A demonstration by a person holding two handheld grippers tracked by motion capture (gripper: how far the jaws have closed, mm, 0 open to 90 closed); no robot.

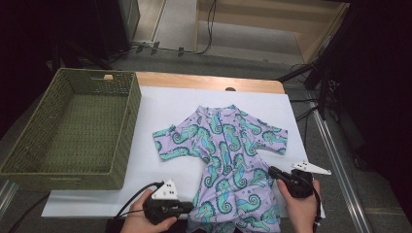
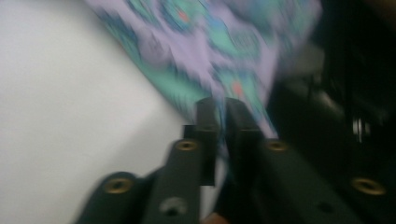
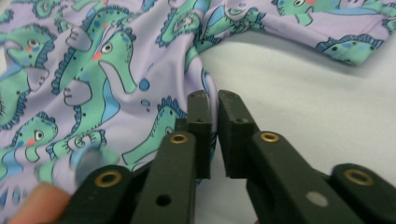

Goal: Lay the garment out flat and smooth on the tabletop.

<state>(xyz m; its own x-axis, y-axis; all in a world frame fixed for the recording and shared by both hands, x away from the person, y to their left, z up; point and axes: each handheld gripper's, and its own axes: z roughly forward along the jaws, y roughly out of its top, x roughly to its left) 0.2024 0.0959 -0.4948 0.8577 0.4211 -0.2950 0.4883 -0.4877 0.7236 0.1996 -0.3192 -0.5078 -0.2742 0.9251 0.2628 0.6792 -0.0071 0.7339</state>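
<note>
- We are pinching the seahorse-print baby romper (image 1: 228, 155), lying front-up on the white sheet (image 1: 160, 111) toward the tabletop's near edge, at both lower edges.
- The right gripper (image 3: 211, 100) is nipping the fabric's hem between nearly closed jaws.
- The left gripper (image 2: 218, 109) is blurring; its narrow gap meets the hem, though grip is unclear.
- The high view is adding the green woven basket (image 1: 34, 145) at the left edge.

You look down on the counter (image 1: 160, 104) from high above its near edge. Each gripper view sits close over the seahorse garment (image 1: 228, 155), which all three views share.
</note>
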